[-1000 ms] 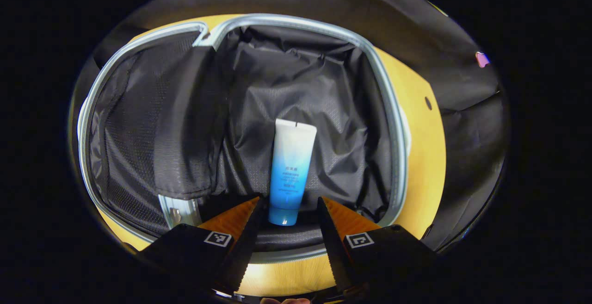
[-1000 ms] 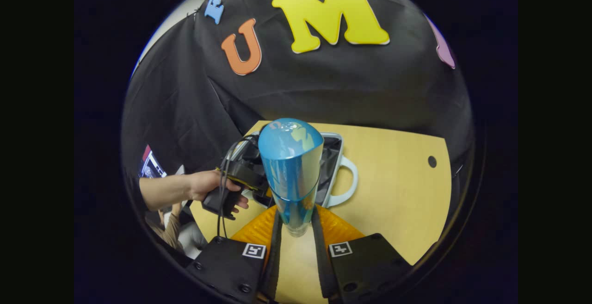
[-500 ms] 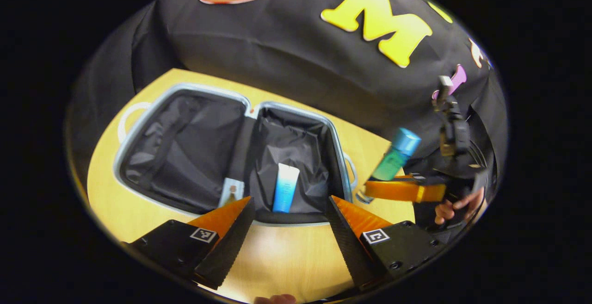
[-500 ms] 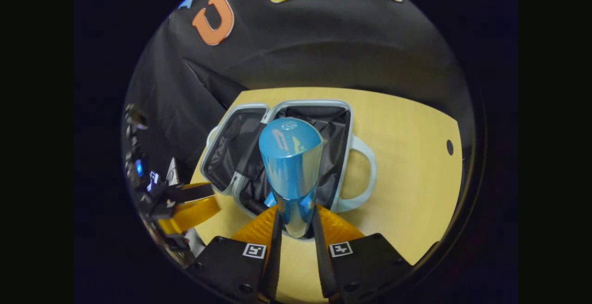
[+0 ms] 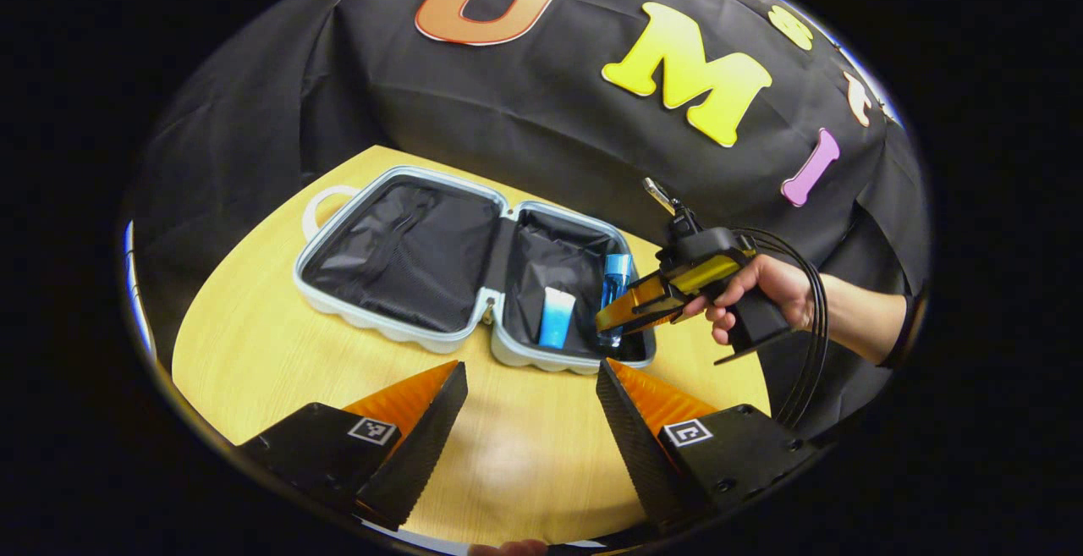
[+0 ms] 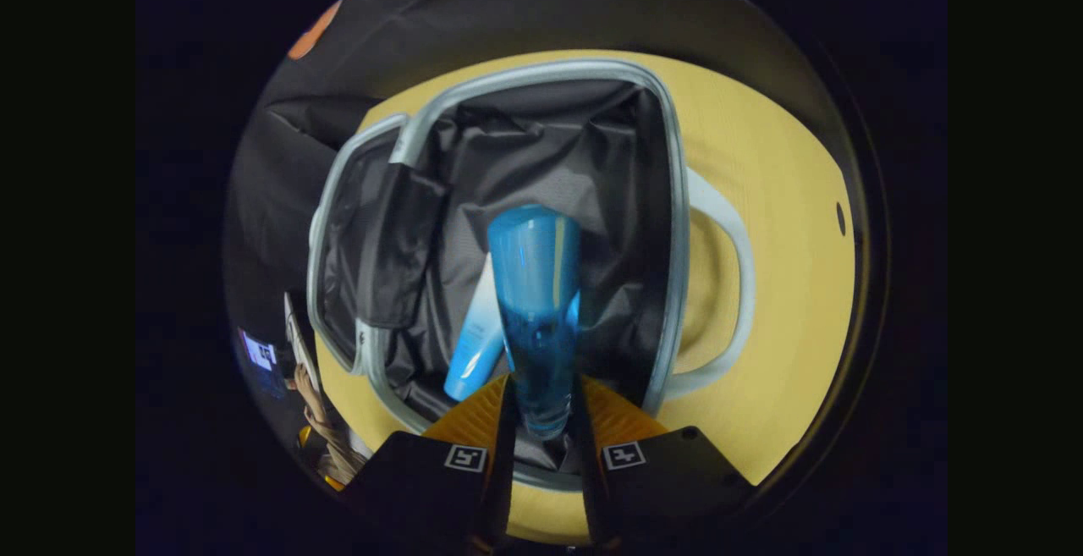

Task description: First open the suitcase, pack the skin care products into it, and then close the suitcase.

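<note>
Inside the open suitcase (image 5: 398,332) a tube (image 5: 556,317) already lies, the right gripper (image 6: 541,408) clamps a bottle (image 6: 535,302) beside it, the left gripper (image 5: 529,421) gapes empty, and closing remains.

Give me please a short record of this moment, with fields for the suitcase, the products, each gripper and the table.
suitcase: open flat on the table, both halves lined dark
tube: lies in the right half, cap toward the near rim
blue bottle: held over the right half, beside the tube
right gripper: shut on the blue bottle
left gripper: open, holds nothing, above the table short of the suitcase
table: light wood
</note>
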